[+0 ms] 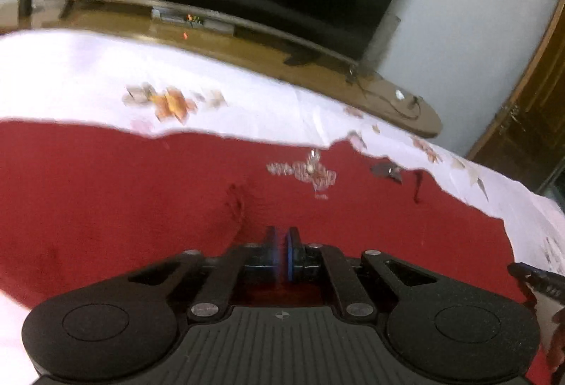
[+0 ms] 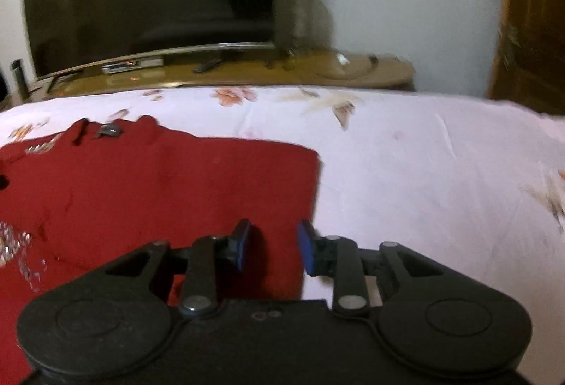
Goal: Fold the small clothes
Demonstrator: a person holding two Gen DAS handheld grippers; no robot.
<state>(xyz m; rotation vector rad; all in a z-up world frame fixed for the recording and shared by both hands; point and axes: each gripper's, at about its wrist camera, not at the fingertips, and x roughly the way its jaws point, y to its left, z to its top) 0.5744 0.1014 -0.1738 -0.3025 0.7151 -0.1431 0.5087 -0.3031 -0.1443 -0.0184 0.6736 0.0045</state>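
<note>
A dark red garment (image 1: 141, 191) lies flat on the bed, with a silver sequin motif (image 1: 310, 171) and a small dark label (image 1: 386, 169) near its far edge. My left gripper (image 1: 282, 229) is shut, blue pads together, pinching a puckered fold of the red cloth. In the right wrist view the same garment (image 2: 176, 180) fills the left half, label (image 2: 109, 130) at the top. My right gripper (image 2: 274, 224) stands open over the garment's right edge, and nothing is pressed between its blue pads (image 2: 243, 240).
A white floral bedsheet (image 2: 423, 173) covers the bed to the right of and beyond the garment. Behind the bed stand a wooden TV unit (image 2: 247, 71) with a large dark television (image 2: 148, 4), and a wooden door (image 2: 529, 14) at the right.
</note>
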